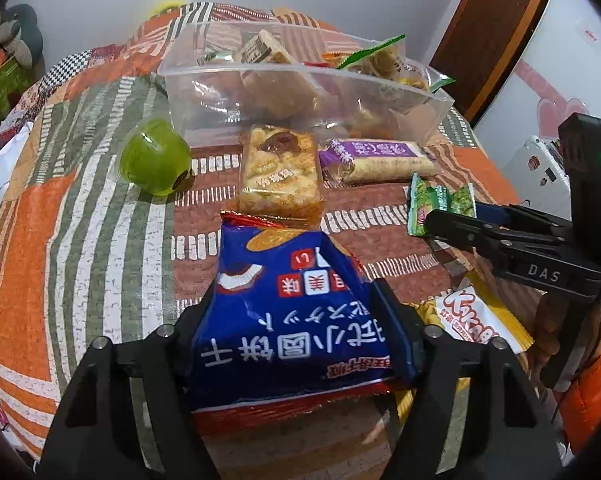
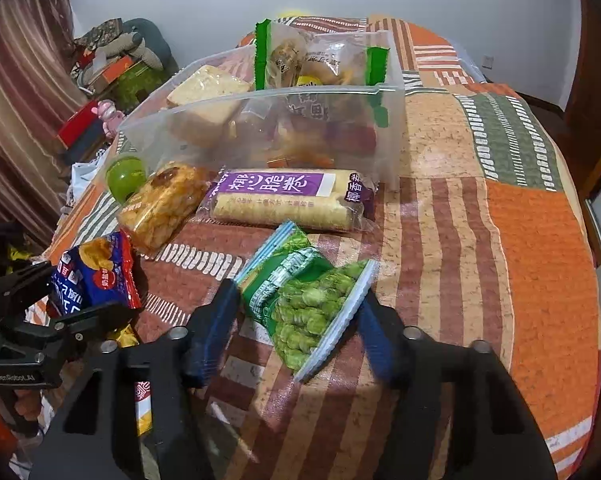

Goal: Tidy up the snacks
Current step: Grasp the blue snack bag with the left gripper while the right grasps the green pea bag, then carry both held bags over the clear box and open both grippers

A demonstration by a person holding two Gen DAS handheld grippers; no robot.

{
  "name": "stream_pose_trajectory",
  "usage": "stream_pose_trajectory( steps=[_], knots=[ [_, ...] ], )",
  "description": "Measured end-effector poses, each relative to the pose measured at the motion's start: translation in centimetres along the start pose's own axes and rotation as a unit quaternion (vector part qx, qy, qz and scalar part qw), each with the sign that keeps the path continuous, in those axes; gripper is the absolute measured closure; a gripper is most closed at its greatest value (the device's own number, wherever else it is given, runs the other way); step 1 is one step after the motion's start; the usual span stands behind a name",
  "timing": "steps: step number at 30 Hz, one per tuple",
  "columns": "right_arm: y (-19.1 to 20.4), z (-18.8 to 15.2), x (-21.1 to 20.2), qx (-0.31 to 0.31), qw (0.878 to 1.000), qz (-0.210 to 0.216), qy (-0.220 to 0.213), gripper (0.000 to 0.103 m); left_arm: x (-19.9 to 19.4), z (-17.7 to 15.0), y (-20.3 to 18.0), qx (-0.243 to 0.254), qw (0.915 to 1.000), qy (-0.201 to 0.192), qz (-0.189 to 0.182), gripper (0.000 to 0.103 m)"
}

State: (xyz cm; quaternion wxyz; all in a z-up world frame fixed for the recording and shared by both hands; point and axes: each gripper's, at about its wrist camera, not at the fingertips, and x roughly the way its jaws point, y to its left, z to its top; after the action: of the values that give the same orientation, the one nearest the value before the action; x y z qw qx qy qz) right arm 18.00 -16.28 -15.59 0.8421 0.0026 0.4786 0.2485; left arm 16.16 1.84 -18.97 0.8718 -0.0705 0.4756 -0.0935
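The left gripper (image 1: 296, 320) clamps a crinkly blue-and-red foil biscuit packet (image 1: 296, 320) near its lower half; the slick film could slide out on the way to the clear rectangular plastic bin (image 1: 204, 92), already crowded at the table's far side. The right gripper (image 2: 296, 316) straddles a small green pea packet (image 2: 304, 300), jaws apart, not yet touching; closing askew could push it away.

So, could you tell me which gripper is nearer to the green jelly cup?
Left. The left gripper, clamped on the blue biscuit packet, sits just right of the green jelly cup and nearer the camera. The right gripper, around the green pea packet, is farther right.
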Motion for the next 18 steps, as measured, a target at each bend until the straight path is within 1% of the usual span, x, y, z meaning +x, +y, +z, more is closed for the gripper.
stream_pose_trajectory(
  steps=[3, 4, 7, 10, 18],
  knots=[
    [-0.1, -0.2, -0.3, -0.001, 1.0, 0.002, -0.003, 0.056, -0.9, 0.1, -0.2, 0.005, 0.9999, -0.013, 0.006, 0.034],
    [-0.2, -0.2, -0.4, -0.003, 1.0, 0.004, -0.004, 0.066, -1.3, 0.2, -0.2, 0.007, 0.9998, -0.016, 0.007, 0.034],
    [-0.5, -0.2, -0.9, 0.003, 1.0, 0.009, -0.007, 0.069, -2.4, 0.6, -0.2, 0.009, 0.9994, -0.031, 0.011, 0.034],
    [-0.6, -0.2, -1.5, 0.006, 1.0, 0.013, -0.016, 0.076, -3.6, 1.2, 0.0, 0.006, 0.9988, -0.046, 0.013, 0.034],
    [-0.5, 1.2, -3.7, 0.005, 0.998, 0.023, -0.052, 0.077, -5.6, 3.2, 0.6, -0.001, 0.9964, -0.082, 0.022, 0.034]
  ],
)
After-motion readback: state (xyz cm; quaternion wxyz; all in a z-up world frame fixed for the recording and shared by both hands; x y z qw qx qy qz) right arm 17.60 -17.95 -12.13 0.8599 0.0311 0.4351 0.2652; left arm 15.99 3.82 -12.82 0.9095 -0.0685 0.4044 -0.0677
